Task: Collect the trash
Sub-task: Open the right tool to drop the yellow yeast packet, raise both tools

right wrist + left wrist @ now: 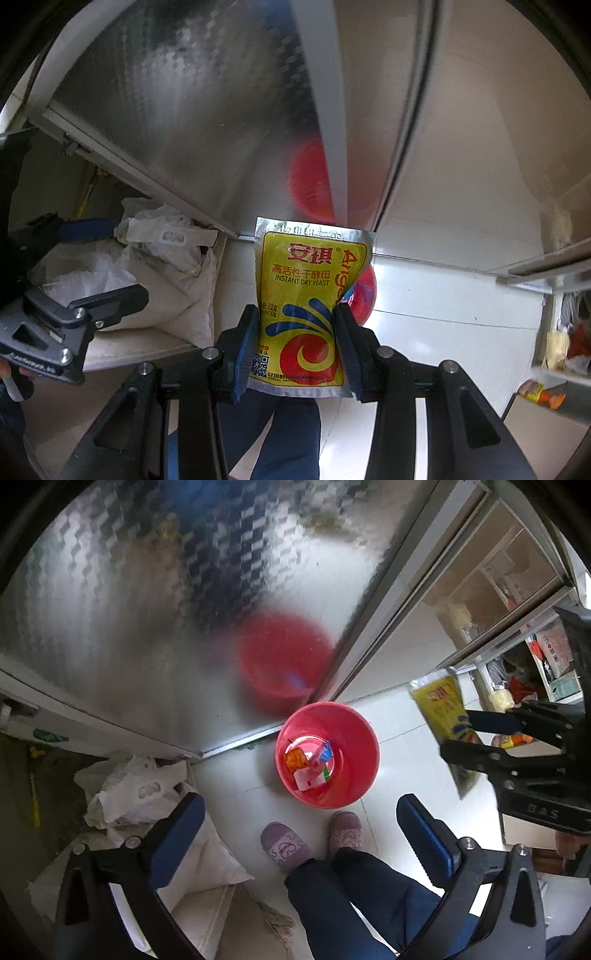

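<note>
You see a glossy red plastic bucket [354, 734] on smooth, shiny white floor tiles [399, 712]. The yeast packet [306, 295] you hold is crinkled, shiny foil. The metal door panel [147, 609] looks embossed; the white sacks [155, 280] look coarsely woven.

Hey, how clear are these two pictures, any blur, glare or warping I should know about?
Left wrist view: heavy fisheye bending at the edges; the red bucket is sharp, its reflection in the metal door smeared; the yeast packet is slightly soft. Right wrist view: the packet's print reads clearly, the floor shows pale glare, corners fall dark.
</note>
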Motion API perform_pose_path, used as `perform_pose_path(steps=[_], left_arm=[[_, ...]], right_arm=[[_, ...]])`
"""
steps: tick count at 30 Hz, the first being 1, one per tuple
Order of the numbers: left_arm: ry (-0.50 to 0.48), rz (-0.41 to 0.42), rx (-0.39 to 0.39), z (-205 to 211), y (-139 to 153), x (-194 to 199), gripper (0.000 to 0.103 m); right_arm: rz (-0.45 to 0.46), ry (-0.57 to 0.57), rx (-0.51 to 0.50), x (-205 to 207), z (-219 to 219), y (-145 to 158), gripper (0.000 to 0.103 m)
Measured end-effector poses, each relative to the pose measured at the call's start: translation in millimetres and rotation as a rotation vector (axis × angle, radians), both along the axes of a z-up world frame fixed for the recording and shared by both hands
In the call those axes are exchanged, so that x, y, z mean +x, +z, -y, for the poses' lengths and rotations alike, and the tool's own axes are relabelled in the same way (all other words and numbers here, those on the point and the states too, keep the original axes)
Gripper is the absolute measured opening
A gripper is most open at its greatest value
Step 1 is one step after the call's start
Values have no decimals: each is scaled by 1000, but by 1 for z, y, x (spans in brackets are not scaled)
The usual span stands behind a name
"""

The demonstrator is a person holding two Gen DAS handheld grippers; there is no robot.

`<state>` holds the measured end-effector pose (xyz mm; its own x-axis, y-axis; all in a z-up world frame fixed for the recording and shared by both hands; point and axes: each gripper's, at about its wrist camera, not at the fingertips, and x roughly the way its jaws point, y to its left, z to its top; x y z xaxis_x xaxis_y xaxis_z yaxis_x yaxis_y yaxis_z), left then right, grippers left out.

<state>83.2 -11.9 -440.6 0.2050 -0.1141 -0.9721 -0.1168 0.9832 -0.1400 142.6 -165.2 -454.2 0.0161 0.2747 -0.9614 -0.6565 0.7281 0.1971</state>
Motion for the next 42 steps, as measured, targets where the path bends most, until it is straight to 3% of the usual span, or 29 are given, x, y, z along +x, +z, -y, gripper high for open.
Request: perform_pose_path(steps=[6, 8, 9, 14, 18, 25, 29, 33, 39, 42], left_arm=[[7, -14, 6, -3, -5, -4, 103], [10, -20, 9, -4, -4, -5, 103], [10, -23, 10, -4, -4, -5, 103], [0, -18, 23, -2, 6, -8, 103], [-21, 9, 23, 7, 37, -5, 103], [-26, 84, 21, 18, 140, 0, 103], [-19, 140, 15, 19, 204, 2, 103], [-54, 179, 66, 27, 256, 2, 103], [-58, 256, 95, 30, 313, -3, 103], [-46, 256, 85, 30, 329, -4, 103]], right_arm=[[23, 46, -38, -2, -20, -5, 48], [41, 67, -62, -4, -21, -6, 65], [45, 77, -71, -5, -21, -7, 79], [73, 82, -84, -9, -15, 4, 84], [55, 47, -86, -8, -6, 25, 84], [127, -30, -34, -10, 20, 126, 94], [171, -18, -7, -15, 28, 186, 94], [264, -66, 37, -16, 38, 245, 95], [415, -50, 95, -17, 49, 307, 97], [430, 6, 100, -17, 46, 324, 98]])
